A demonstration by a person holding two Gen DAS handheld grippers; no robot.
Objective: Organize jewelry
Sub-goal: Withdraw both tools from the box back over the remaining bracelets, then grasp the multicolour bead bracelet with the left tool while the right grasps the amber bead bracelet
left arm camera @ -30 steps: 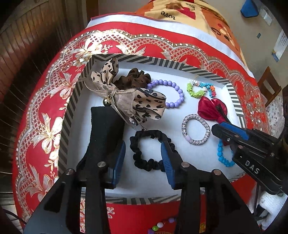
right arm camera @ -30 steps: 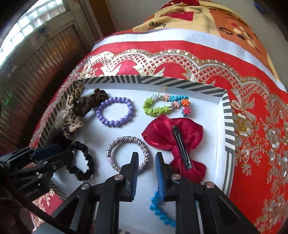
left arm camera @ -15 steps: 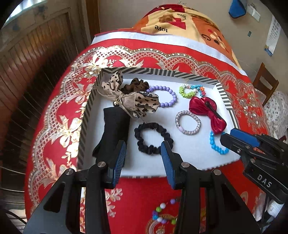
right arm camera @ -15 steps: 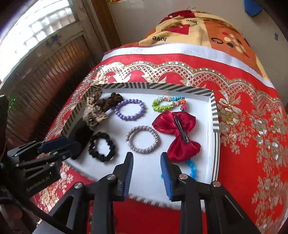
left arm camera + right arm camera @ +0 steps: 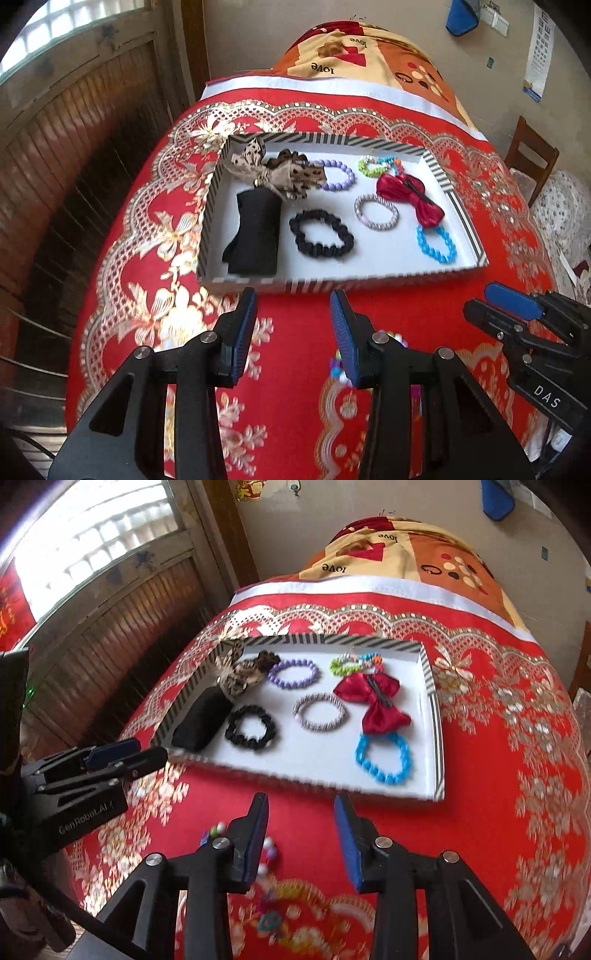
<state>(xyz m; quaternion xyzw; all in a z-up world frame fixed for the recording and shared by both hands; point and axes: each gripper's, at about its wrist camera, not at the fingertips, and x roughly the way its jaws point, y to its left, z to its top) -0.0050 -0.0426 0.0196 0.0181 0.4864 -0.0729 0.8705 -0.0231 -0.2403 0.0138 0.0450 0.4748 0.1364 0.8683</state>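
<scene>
Both grippers had backed off the tray (image 5: 458, 214); left gripper (image 5: 291, 328) gaped empty, right gripper (image 5: 301, 834) was opening, empty too. Blue bracelet (image 5: 384, 757) now sat at the tray's near right corner, a colourful bracelet (image 5: 267, 849) remaining on the bedspread.

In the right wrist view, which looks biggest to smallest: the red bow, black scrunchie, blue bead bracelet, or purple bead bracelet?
1. Red bow.
2. Blue bead bracelet and black scrunchie: too alike to rank.
3. Purple bead bracelet, though it lies farther from the camera, so that is unsure.
</scene>
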